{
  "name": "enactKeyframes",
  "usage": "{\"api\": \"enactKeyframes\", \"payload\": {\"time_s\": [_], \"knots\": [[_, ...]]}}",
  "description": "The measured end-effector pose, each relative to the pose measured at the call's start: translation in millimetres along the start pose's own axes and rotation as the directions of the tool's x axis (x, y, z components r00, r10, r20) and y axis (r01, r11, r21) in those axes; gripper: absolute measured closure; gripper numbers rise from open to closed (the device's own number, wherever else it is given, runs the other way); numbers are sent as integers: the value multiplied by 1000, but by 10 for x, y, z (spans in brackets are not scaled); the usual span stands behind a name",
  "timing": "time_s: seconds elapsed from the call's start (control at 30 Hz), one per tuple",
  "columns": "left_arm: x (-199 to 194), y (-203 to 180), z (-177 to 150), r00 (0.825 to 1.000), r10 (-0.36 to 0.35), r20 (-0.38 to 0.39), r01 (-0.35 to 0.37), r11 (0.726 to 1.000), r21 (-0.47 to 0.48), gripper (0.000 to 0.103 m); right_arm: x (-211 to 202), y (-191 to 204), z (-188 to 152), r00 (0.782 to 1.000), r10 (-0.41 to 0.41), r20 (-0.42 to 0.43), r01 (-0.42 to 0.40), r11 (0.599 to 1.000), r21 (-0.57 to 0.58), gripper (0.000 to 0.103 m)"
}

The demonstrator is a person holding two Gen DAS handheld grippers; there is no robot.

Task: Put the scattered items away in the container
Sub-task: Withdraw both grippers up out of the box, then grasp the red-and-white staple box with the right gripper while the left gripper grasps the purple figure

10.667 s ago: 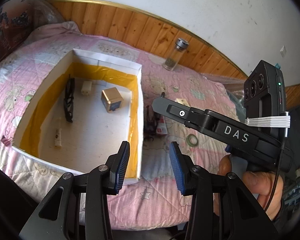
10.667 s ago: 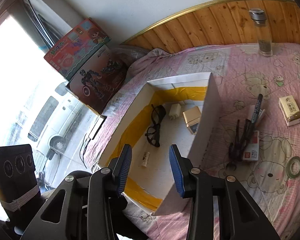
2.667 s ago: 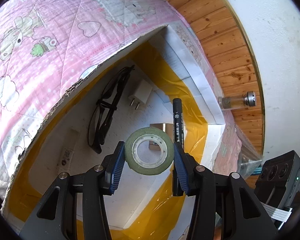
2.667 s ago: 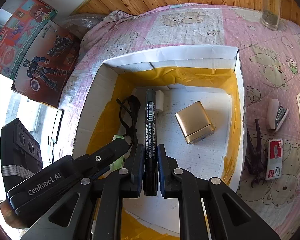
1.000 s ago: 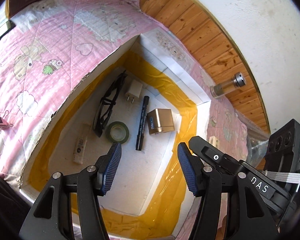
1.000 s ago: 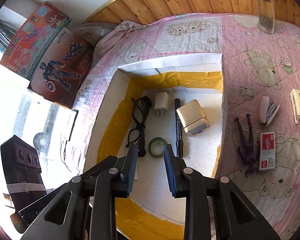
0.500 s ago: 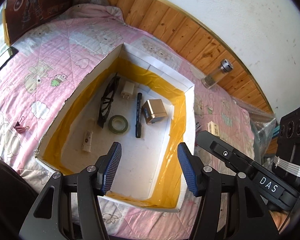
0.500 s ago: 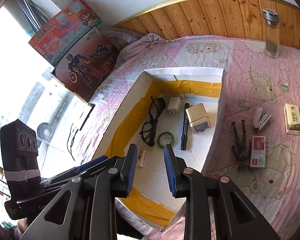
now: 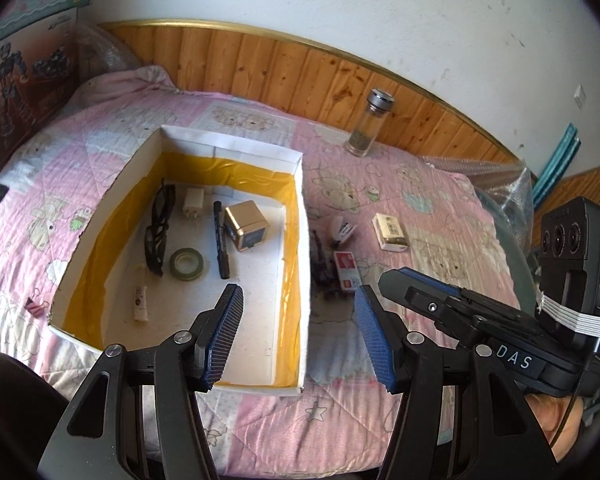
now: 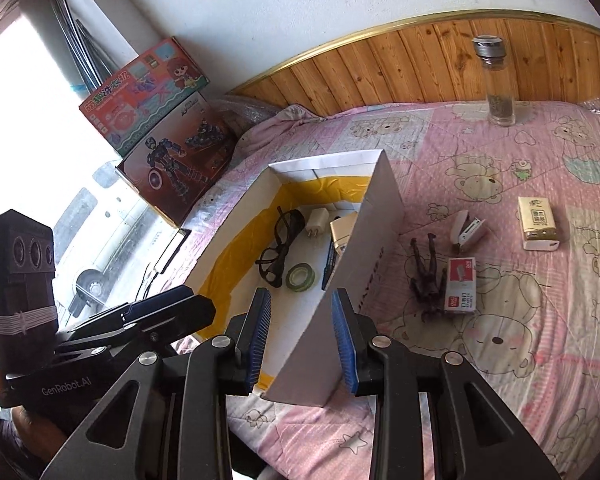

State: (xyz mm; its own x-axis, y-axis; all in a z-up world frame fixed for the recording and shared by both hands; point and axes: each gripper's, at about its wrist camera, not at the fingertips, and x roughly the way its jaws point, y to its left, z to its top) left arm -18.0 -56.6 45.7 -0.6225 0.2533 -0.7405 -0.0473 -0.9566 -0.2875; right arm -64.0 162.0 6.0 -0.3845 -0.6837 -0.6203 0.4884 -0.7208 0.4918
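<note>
A: Left gripper (image 9: 298, 336)?
B: Hovering above the near end of the container (image 9: 300, 208), jaws spread wide, nothing between the pads.
A: Right gripper (image 10: 302, 338)?
B: Also released, empty, jaws just been widening; poised over the container's near right corner.
A: Inside the container?
B: Glasses (image 9: 158, 226) along the left wall, charger (image 9: 193, 201) near the far wall, marker (image 9: 221, 240) beside the gold cube (image 9: 246, 226), tape roll (image 9: 185, 264) mid-floor, small white stick (image 9: 140, 303) near the front left.
A: Left out on the bed cover (image 9: 440, 264)?
B: Right of the container: dark figurine (image 10: 426, 272) just beside the staple box (image 10: 460, 286), stapler (image 10: 468, 232) behind, tissue pack (image 10: 538, 222) further right. Pink clip (image 9: 34, 306) off the left edge.
</note>
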Motion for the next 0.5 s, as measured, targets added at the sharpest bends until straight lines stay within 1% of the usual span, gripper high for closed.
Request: {"api": "enactKeyframes", "payload": {"time_s": [0.1,0.27,0.4,0.5], "knots": [[98,-126,-46,999,-22,-29,23,1000,18,42,-76,-195,-95,999,-40,10,39,999,16,70],[292,-336,-122,996,-43,-75,46,998,42,42,-80,-587,-243,996,-93,-10,94,992,85,70],[414,-497,-121,995,-47,-91,54,996,75,42,26,-837,-279,988,-153,-38,156,981,118,70],[480,-595,-109,994,-41,-97,52,993,107,42,171,-982,-229,977,-204,-55,210,970,121,69]]}}
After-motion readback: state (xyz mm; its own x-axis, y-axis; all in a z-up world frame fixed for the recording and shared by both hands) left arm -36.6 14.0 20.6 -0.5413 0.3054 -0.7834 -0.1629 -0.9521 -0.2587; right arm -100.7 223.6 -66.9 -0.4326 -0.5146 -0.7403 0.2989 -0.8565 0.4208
